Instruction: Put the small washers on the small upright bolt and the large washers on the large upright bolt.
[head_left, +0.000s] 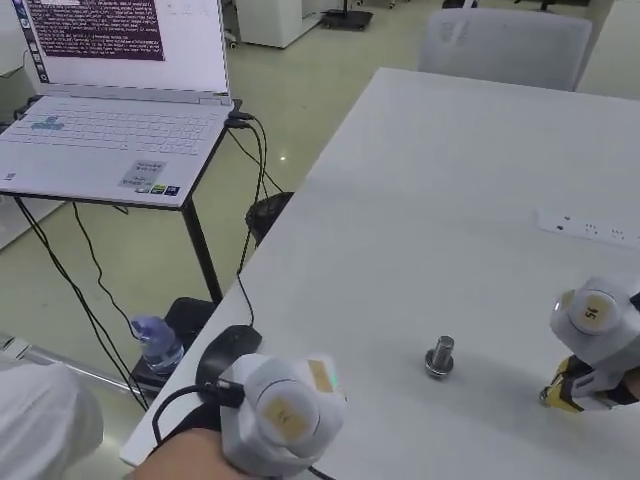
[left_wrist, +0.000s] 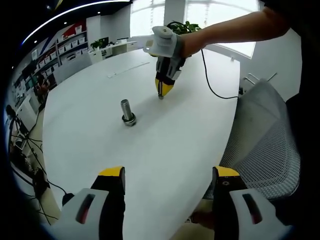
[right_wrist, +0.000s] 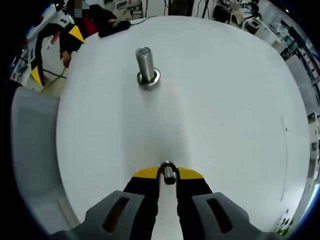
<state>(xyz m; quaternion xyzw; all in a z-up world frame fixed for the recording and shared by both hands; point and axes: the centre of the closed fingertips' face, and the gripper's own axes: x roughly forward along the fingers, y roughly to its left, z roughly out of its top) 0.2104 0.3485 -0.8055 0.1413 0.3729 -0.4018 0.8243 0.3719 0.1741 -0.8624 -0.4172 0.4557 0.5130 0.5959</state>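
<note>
1. The left gripper (left_wrist: 170, 173) hangs left of the large bolt (head_left: 440, 356), near the edge of the white table (head_left: 450, 180), with its jaws spread wide and empty.
2. The large bolt stands upright on its broad head. It is probably steady, but a knock could tip it.
3. Right of the large bolt, the right gripper (right_wrist: 168, 174) pinches a small metal piece (right_wrist: 168, 170) low at the tabletop; whether it is a bolt or a washer is unclear. It looks light, rigid and slick, so a squeeze across its sides seems safest.

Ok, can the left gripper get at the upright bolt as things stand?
Probably yes. The left gripper is open, bare table lies between it and the upright bolt, and the right gripper, shut on a small metal piece, sits beyond the bolt.
</note>
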